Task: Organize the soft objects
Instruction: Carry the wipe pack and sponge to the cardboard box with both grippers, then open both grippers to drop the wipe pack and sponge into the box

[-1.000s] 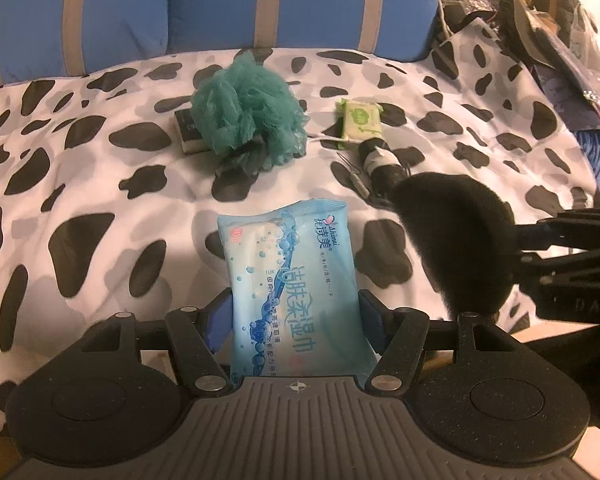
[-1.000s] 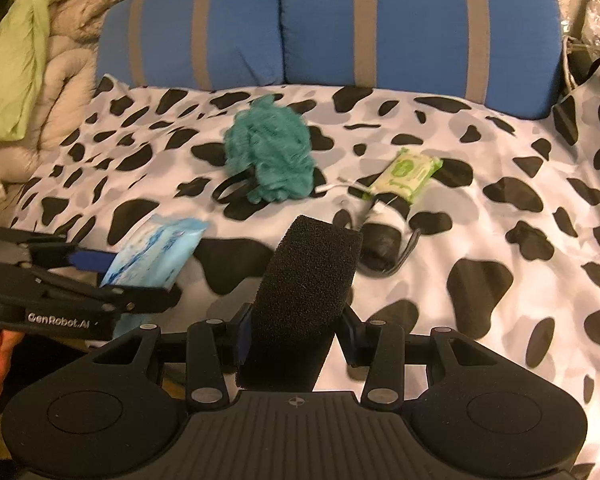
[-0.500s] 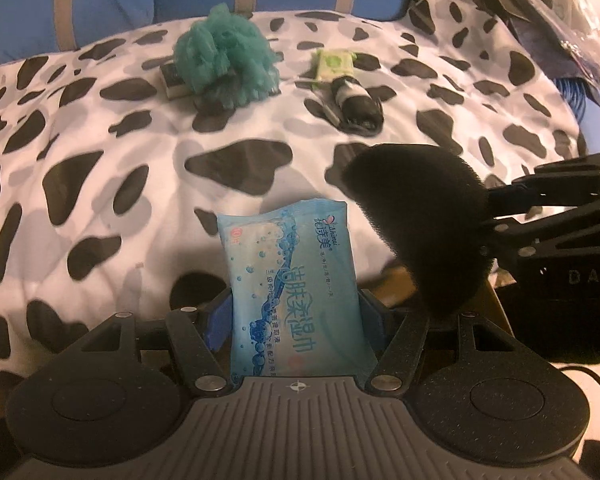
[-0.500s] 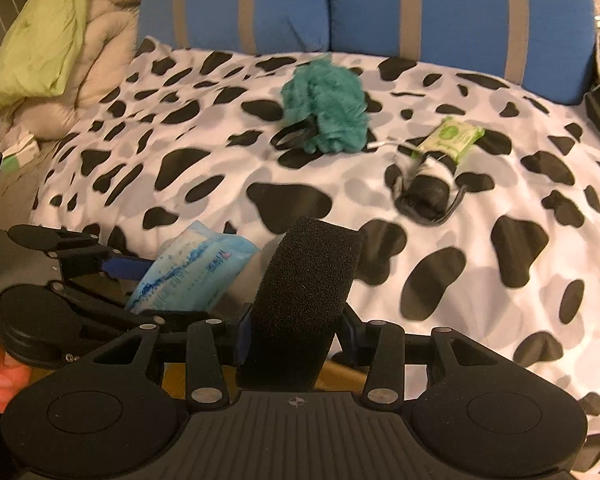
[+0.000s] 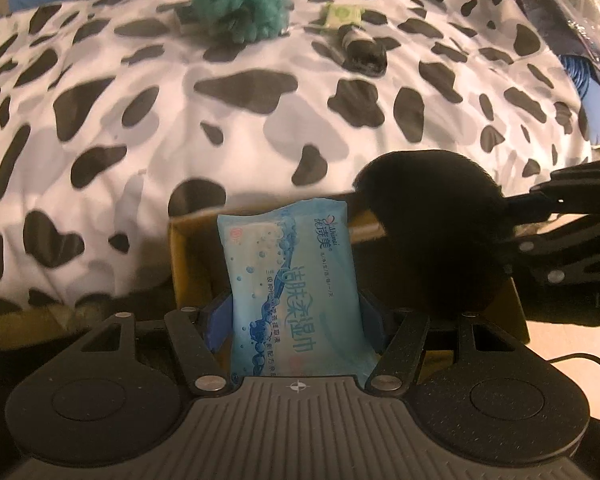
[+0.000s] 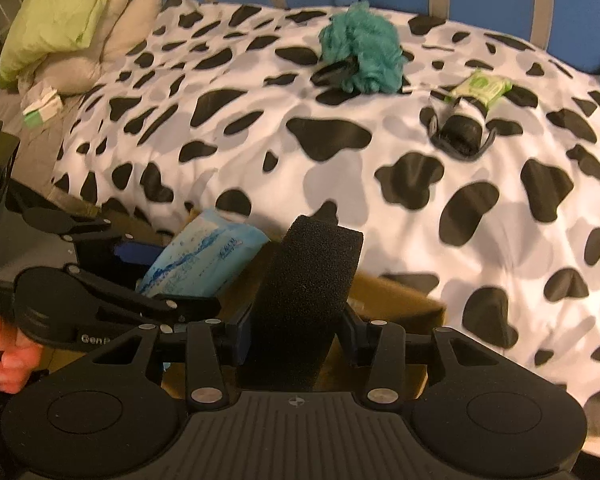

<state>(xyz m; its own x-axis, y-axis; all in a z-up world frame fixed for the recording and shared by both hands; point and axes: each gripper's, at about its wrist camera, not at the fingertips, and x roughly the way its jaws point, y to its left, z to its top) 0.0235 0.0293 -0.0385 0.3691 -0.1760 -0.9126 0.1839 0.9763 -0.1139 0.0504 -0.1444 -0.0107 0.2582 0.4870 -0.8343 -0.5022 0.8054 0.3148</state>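
- My left gripper point(image 5: 296, 312) pinched the blue wipes pack point(image 5: 292, 280) upright over the cardboard box point(image 5: 188, 248) at the bed's near edge.
- My right gripper point(image 6: 300, 332) squeezed the black sponge point(image 6: 308, 292) just beside it.
- I judged lowering each one inside the box's walls before spreading the jaws best, one at a time, so the grippers wouldn't collide.
- The green loofah point(image 6: 362, 46) lay near the bed's far edge.

2 grippers are showing: the left gripper point(image 5: 296, 316) is gripping 1 blue wet-wipes pack point(image 5: 290, 284), the right gripper point(image 6: 296, 332) 1 black foam sponge point(image 6: 304, 300). Below them 1 cardboard box point(image 6: 396, 300) is sitting. Far ahead are lying 1 teal bath pouf point(image 6: 362, 62), 1 green wipes packet point(image 6: 482, 87) and 1 black rolled item point(image 6: 460, 128).
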